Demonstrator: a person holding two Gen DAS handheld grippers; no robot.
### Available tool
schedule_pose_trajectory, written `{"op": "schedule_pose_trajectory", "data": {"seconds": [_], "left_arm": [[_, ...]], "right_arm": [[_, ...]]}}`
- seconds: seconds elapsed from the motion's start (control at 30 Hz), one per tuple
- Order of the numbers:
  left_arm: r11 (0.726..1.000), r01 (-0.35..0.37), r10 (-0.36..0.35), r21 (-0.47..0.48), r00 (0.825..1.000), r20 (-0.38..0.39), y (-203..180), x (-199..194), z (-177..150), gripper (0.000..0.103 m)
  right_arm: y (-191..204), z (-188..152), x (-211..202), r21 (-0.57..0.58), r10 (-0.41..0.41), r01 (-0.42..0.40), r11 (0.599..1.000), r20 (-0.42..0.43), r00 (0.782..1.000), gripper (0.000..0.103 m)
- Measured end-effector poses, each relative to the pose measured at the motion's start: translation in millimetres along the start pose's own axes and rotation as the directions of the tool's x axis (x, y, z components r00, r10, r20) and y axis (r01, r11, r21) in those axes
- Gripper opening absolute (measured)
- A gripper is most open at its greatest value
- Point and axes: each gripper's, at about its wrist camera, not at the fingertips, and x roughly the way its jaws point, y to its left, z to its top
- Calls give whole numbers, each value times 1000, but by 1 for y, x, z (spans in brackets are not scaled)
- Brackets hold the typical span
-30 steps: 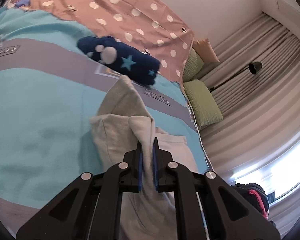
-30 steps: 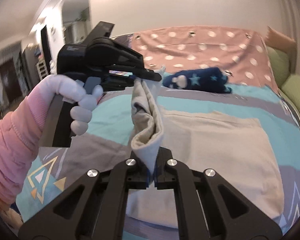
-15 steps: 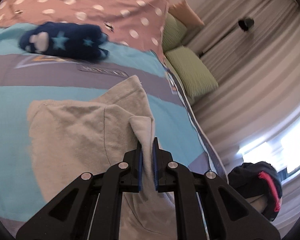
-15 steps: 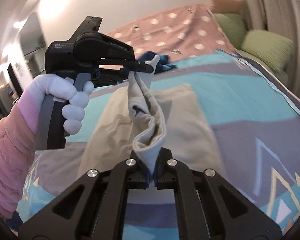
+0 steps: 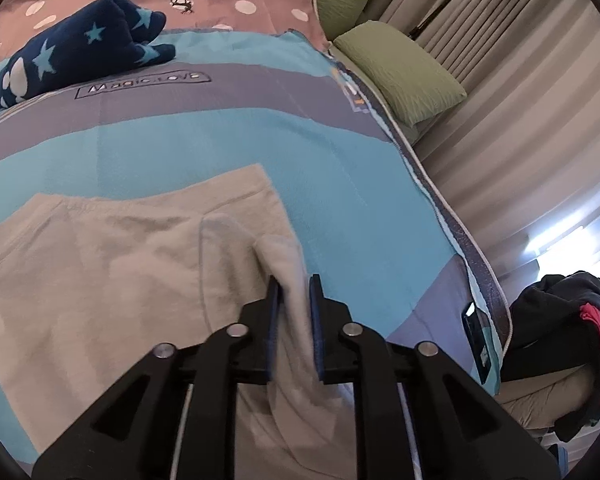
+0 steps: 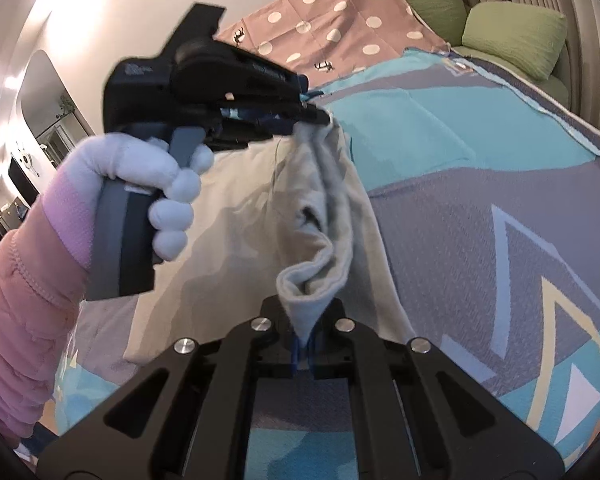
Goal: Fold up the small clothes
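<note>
- While your left gripper (image 5: 293, 300), jaws just easing apart, has the beige garment (image 5: 112, 264) between them, your right gripper (image 6: 302, 350) pinches its other corner.
- Garment: draped over bedspread (image 5: 228, 140), fold half-laid.
- Remaining: release, flatten.

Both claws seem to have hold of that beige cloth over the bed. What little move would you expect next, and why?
Probably lower the held edge onto the flat part and let go. The beige garment hangs bunched between the left gripper, whose jaws have just been opening with cloth still between them, and the right gripper, shut on its corner. The rest already lies spread on the blue bedspread, so the fold looks nearly laid.
</note>
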Motion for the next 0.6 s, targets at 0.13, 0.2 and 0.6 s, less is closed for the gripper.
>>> {"op": "schedule_pose_trajectory", "data": {"seconds": [0.13, 0.2, 0.6], "left_arm": [[1000, 9, -9, 28, 1000, 16, -10, -4, 3, 22], [999, 11, -12, 35, 1000, 28, -14, -10, 2, 27], [992, -56, 41, 112, 990, 137, 0, -83, -49, 50]], "right_arm": [[-10, -1, 2, 41, 14, -13, 999, -15, 1000, 7], [-13, -1, 1, 55, 19, -18, 998, -18, 1000, 10], [-28, 5, 6, 110, 47, -43, 993, -37, 998, 10]]}}
